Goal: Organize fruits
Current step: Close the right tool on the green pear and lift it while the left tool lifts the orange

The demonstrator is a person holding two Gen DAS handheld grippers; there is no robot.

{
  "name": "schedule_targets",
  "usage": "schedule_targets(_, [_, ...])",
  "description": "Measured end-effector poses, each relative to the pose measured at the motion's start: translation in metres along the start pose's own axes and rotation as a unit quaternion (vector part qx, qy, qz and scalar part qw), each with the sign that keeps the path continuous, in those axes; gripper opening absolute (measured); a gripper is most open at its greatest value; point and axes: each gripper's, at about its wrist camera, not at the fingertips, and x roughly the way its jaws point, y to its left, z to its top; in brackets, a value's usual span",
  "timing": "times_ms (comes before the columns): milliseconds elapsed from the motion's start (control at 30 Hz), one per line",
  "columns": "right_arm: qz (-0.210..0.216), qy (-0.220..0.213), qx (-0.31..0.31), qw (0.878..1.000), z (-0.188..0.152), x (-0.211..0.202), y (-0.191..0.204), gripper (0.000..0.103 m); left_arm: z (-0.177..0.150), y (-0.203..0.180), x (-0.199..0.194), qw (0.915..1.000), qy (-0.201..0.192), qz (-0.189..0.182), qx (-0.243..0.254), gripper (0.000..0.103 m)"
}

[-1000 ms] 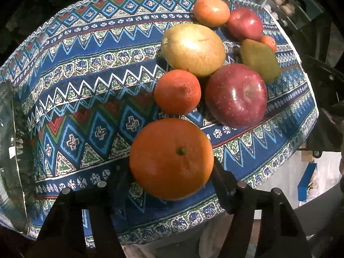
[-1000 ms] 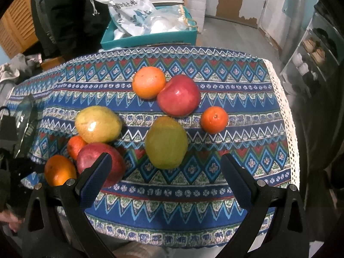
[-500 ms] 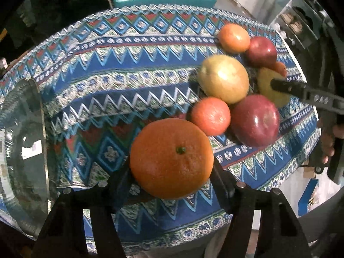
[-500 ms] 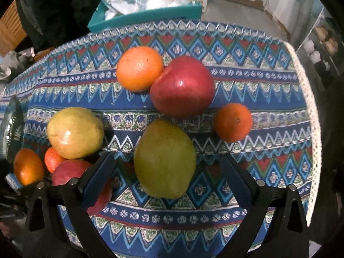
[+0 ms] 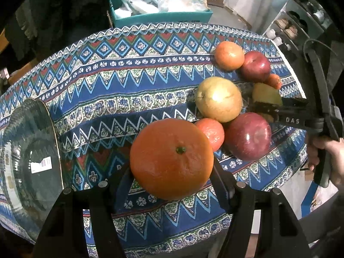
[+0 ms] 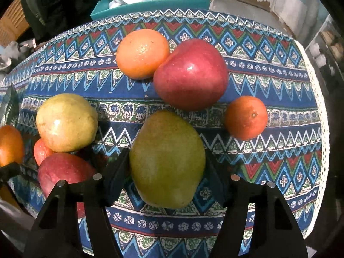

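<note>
Left gripper (image 5: pixel 172 174): Our jaws hold the big orange (image 5: pixel 171 158) tight. A moment ago it sat low by the other fruit; now we have carried it up and toward the glass bowl (image 5: pixel 53 133).
Right gripper (image 6: pixel 166 169): It was far from the green mango (image 6: pixel 167 159). Now it has come in close, and the jaws sit on both sides of it, looking closed on it.
What this means: We think two fruits are on their way at once, orange first.
Fruit left: A yellow pear (image 6: pixel 66 122), two red apples (image 6: pixel 191 74), and small oranges (image 6: pixel 246 117) wait on the tablecloth (image 5: pixel 129 81).
Edges: The bowl sits at the table's left edge, so we must not bump it.
Open room: The cloth between bowl and fruit is bare. Good room to move.
</note>
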Motion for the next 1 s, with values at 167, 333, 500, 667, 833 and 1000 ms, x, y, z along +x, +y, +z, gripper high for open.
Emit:
schedule_targets(167, [-0.004,-0.025,0.000,1.000,-0.006,-0.017,0.005,0.067,0.000,0.000,-0.008,1.0000,-0.005,-0.006,0.000,0.069])
schedule_targets(333, [-0.006,-0.048,-0.003,0.999,-0.003,-0.041,0.015,0.067,0.000,0.001,-0.021,0.9998,-0.020,-0.004,0.003,0.069])
schedule_targets(500, [0.001,-0.079,-0.010,0.997,0.000,-0.069,0.026,0.067,0.003,0.000,-0.039,0.9992,-0.040,0.003,0.005,0.069])
schedule_targets(667, [0.013,-0.109,-0.020,0.994,0.003,-0.096,0.043,0.067,0.006,0.002,-0.057,0.9981,-0.061,0.003,0.004,0.069])
schedule_targets(833, [0.024,-0.132,-0.034,0.990,0.007,-0.119,0.064,0.067,0.006,0.004,-0.071,0.9965,-0.082,0.012,0.009,0.069])
schedule_targets(1000, [0.038,-0.155,-0.045,0.986,0.011,-0.139,0.082,0.067,0.004,0.010,-0.087,0.9947,-0.101,0.017,0.007,0.069])
